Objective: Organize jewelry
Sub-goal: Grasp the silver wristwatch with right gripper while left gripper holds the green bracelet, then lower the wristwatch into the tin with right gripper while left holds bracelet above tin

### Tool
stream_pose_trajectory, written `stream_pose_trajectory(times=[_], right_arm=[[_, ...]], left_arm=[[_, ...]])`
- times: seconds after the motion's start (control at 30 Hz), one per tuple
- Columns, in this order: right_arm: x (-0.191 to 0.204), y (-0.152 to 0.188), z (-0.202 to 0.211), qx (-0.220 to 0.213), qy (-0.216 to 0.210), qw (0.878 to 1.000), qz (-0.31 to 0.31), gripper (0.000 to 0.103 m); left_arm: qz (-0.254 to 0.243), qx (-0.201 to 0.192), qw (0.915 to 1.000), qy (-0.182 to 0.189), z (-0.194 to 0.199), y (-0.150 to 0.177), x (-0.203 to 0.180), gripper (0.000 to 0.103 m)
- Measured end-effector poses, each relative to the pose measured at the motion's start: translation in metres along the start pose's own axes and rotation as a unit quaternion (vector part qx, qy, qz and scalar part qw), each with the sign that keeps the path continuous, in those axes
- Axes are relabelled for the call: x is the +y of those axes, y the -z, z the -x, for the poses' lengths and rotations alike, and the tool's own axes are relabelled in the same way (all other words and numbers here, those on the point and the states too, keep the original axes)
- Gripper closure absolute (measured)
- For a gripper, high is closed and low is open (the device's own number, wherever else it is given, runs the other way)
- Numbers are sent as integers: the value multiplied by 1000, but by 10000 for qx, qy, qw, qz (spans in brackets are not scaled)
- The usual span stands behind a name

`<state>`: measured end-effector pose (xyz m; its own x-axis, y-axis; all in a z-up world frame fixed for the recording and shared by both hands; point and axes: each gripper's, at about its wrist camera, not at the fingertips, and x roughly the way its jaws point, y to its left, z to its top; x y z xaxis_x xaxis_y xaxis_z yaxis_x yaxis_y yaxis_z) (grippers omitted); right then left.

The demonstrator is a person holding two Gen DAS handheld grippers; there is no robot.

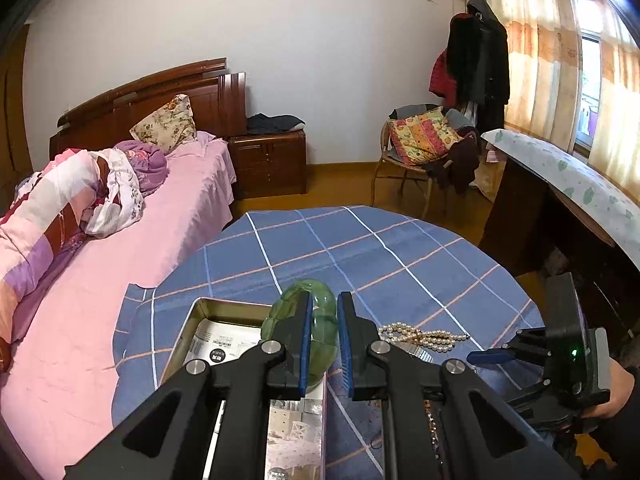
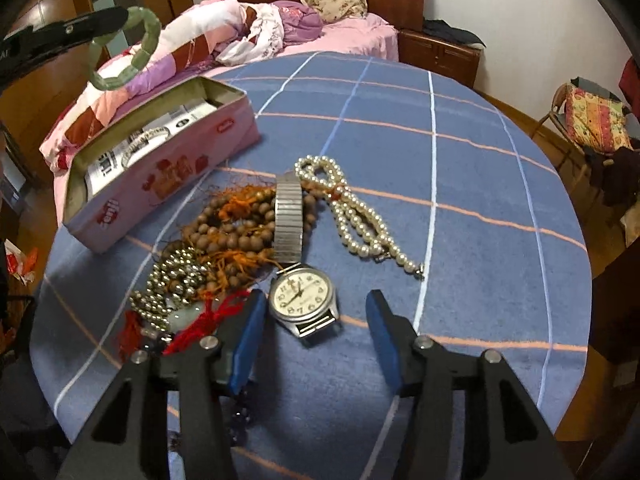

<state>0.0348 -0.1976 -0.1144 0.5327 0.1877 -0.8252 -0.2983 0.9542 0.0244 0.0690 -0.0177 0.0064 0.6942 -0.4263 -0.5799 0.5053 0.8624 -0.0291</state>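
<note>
Left wrist view. Left gripper (image 1: 324, 340) carries the green bangle (image 1: 316, 304). The bangle's ring threads around the left-hand finger, its clear inner band showing in the gap between the blue pads; whether the pads pinch it or it merely hangs there, I cannot tell. Bangle is lifted, and sits over the near right rim of the open tin box (image 1: 208, 304), which lies at 8 o'clock from the tips. Printed paper lines the tin's floor. Pearl necklace (image 1: 420, 336) lies on the blue checked tablecloth (image 1: 360, 248) at 3 o'clock, near the tips. Right gripper visible at far 3 o'clock.

Right wrist view. Right gripper (image 2: 316, 340) spread wide, holding nothing, low over the cloth. Wristwatch (image 2: 300, 292) lies just ahead at 12 o'clock, dial between the finger lines; its metal band runs away toward 12, so the long axis follows the gripper's own. Brown bead strands (image 2: 236, 224) and gold beads (image 2: 172, 280) heap at 10 to 11 o'clock, the watch band across them. Pearls at 1 o'clock. Tin at 10 o'clock, far; a pale bracelet already rests inside. Bangle hangs at 10 o'clock, above the tin's far end.

Judgement: the drop turns on the bangle getting inside the tin's rim. The right hand is nearer the watch.
</note>
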Motion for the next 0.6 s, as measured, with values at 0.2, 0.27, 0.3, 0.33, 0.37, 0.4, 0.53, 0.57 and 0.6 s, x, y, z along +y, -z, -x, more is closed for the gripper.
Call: stream_pose_trajectory(times=[0.2,0.27,0.3,0.33,0.37,0.4,0.53,0.57,0.6], right_arm=[[14,2,1,-72,163,9994,300,64],[10,1,4,-150,129,9995,229,64],[8,0,6,-205,120,9996,171,64],[4,-1,11,-273,115,9995,77,64],[2,-3,14,-329,108,9994,22,64],[0,-4,19,-397,100,9992,-18,64],[-1,-22,41,-734,146,9972,-49,64],[0,-28,47,-834,163,9964,-34,64],[2,-34,51,-910,170,9957,-18,64]], left_arm=[[-4,31,10000,11,-1,0,0,91],[8,13,10000,-1,1,0,1,91],[9,5,10000,-11,1,0,2,91],[9,-2,10000,-20,2,0,2,91],[8,-8,10000,-31,2,0,3,91],[9,-15,10000,-47,3,-1,4,91],[-5,-55,9999,-121,8,-1,9,91],[7,-75,9999,-143,10,-2,11,91],[22,-93,9998,-164,12,-2,13,91]])
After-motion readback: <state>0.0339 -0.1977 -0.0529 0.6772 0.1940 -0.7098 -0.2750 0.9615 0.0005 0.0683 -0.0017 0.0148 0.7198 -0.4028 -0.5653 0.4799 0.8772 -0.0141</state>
